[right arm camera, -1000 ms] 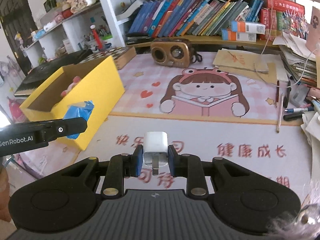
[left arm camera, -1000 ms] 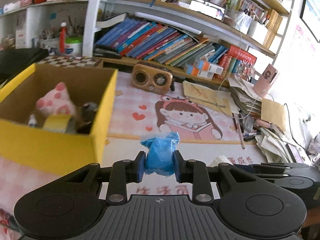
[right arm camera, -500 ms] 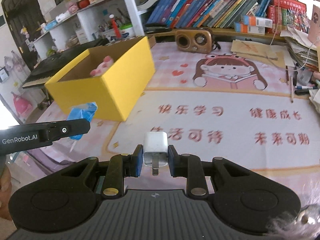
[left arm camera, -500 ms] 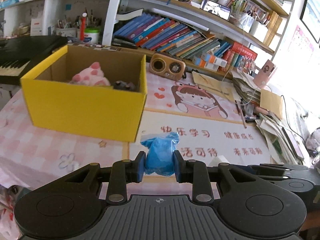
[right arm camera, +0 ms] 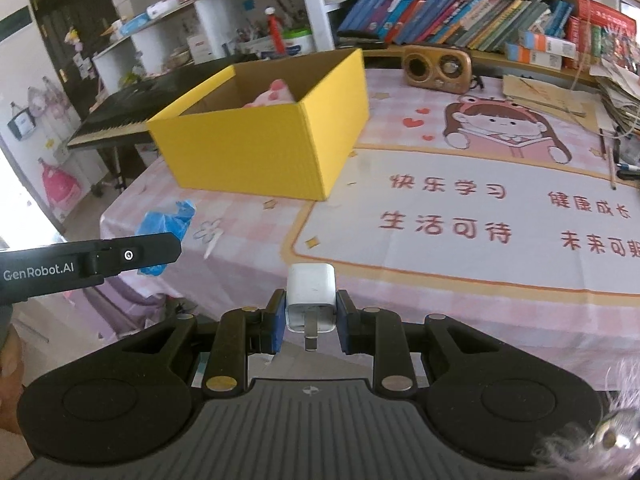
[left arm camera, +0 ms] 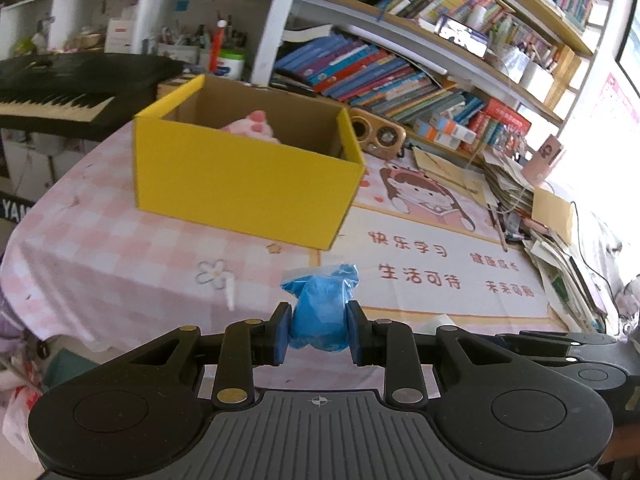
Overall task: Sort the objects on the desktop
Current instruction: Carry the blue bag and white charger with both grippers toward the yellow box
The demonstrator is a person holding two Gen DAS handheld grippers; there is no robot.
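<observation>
Brown radio (left arm camera: 378,135) below leaning books (left arm camera: 360,76); black keyboard (left arm camera: 60,96) beside table.

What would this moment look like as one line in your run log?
left claw: shut on blue bag | right claw: shut on white charger | yellow box: open, pink toy inside | both items outside box

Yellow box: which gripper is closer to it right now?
Left. The left gripper, shut on the blue bag, sits in front of the yellow box. The right gripper, holding the white charger, is farther back and to its right.
</observation>
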